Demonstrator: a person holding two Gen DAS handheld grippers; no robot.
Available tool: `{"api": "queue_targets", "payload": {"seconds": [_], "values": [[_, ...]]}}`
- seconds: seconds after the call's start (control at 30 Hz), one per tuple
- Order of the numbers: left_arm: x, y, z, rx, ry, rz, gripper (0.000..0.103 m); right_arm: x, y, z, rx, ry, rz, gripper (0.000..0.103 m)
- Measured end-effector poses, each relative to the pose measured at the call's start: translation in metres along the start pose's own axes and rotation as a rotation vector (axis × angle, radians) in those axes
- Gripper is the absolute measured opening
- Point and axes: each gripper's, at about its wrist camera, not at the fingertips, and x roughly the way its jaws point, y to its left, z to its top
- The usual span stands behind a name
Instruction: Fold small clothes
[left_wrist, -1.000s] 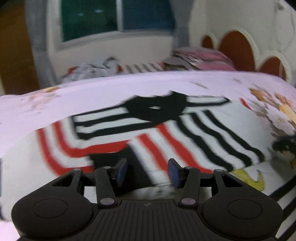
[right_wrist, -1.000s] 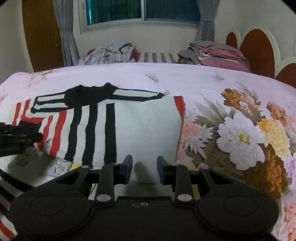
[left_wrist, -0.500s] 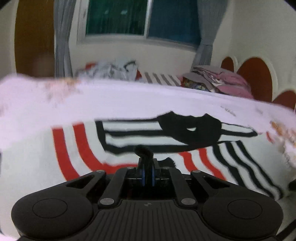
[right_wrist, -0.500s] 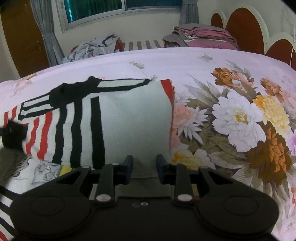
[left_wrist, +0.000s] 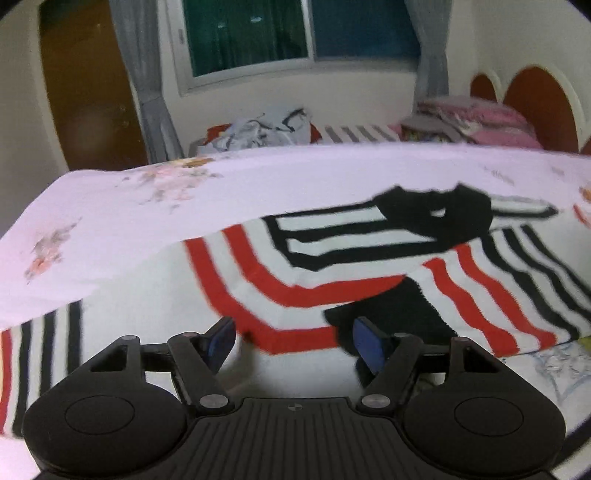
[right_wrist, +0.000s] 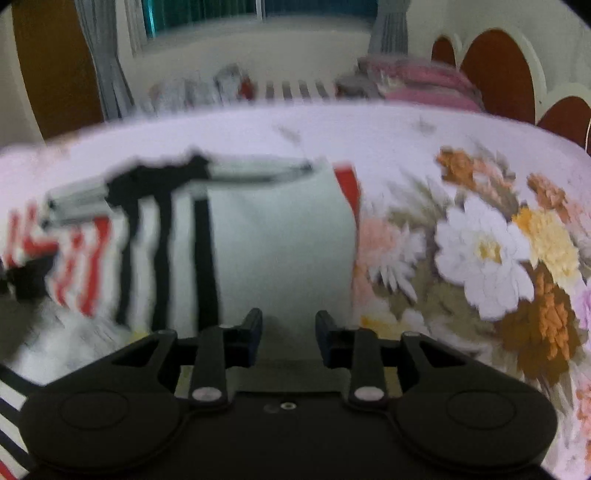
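Observation:
A small white garment with red and black stripes (left_wrist: 332, 273) lies spread on the bed, its black collar (left_wrist: 436, 210) at the far side. A sleeve is folded over the body, with its black cuff (left_wrist: 388, 314) lying just beyond my left gripper (left_wrist: 293, 341), which is open and empty above the cloth. In the right wrist view the same garment (right_wrist: 258, 240) shows its plain white right side. My right gripper (right_wrist: 288, 338) is open and empty over the garment's near edge. This view is blurred.
The bed has a pale pink sheet (left_wrist: 258, 184) with large printed flowers (right_wrist: 487, 254) to the right of the garment. A pile of loose clothes (left_wrist: 266, 125) and folded pink bedding (left_wrist: 480, 118) lie at the far side. A scalloped headboard (right_wrist: 498, 74) stands at right.
My left gripper was shut on the sleeve's black cuff half a second ago; it has opened and let go, with the cuff now lying on the garment. My right gripper shifted slightly, still open.

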Motion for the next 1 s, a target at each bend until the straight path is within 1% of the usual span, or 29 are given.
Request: {"api": "queue_targets", "payload": {"seconds": [0.1,0.2,0.3,0.33,0.37,0.4,0.5,0.53,0.6,0.73,0.77,0.83,0.9,1.0], "values": [[-0.02,0.039,-0.014,-0.106,-0.004,0.028,0.07,-0.006,0.006,0.001,0.013,-0.028,0.036,0.034],[-0.038,0.095,-0.036,-0.246,-0.007,0.11,0.07,-0.006,0.019,0.002,0.01,-0.035,0.073,0.034],[-0.058,0.158,-0.067,-0.426,-0.003,0.185,0.069,-0.001,0.033,0.003,-0.001,-0.021,0.106,0.034],[-0.061,0.177,-0.076,-0.478,0.006,0.208,0.066,0.003,0.038,0.003,-0.003,-0.009,0.115,0.034],[-0.064,0.195,-0.084,-0.528,0.013,0.231,0.055,0.005,0.043,0.003,-0.007,-0.002,0.117,0.034],[-0.066,0.214,-0.092,-0.583,0.023,0.251,0.051,0.007,0.048,0.003,-0.011,0.004,0.121,0.034],[-0.067,0.258,-0.112,-0.749,0.02,0.266,0.05,0.009,0.064,0.002,-0.021,0.012,0.139,0.034],[-0.066,0.27,-0.117,-0.8,0.011,0.261,0.05,0.009,0.069,0.003,-0.03,0.01,0.138,0.034],[-0.062,0.289,-0.125,-0.885,-0.01,0.225,0.05,0.009,0.077,0.004,-0.037,0.01,0.136,0.034],[-0.045,0.305,-0.128,-0.946,-0.045,0.178,0.05,0.009,0.087,0.004,-0.037,0.003,0.089,0.035],[-0.041,0.31,-0.128,-0.955,-0.055,0.171,0.05,0.01,0.088,0.004,-0.034,0.001,0.061,0.035],[-0.033,0.318,-0.129,-0.982,-0.075,0.151,0.05,0.012,0.088,0.004,-0.023,-0.002,-0.028,0.035],[-0.027,0.326,-0.132,-1.004,-0.089,0.132,0.042,0.014,0.082,0.006,0.015,-0.001,-0.086,0.035],[-0.018,0.327,-0.126,-0.977,-0.074,0.138,0.024,0.014,0.067,0.007,0.073,0.008,-0.12,0.035]]}}
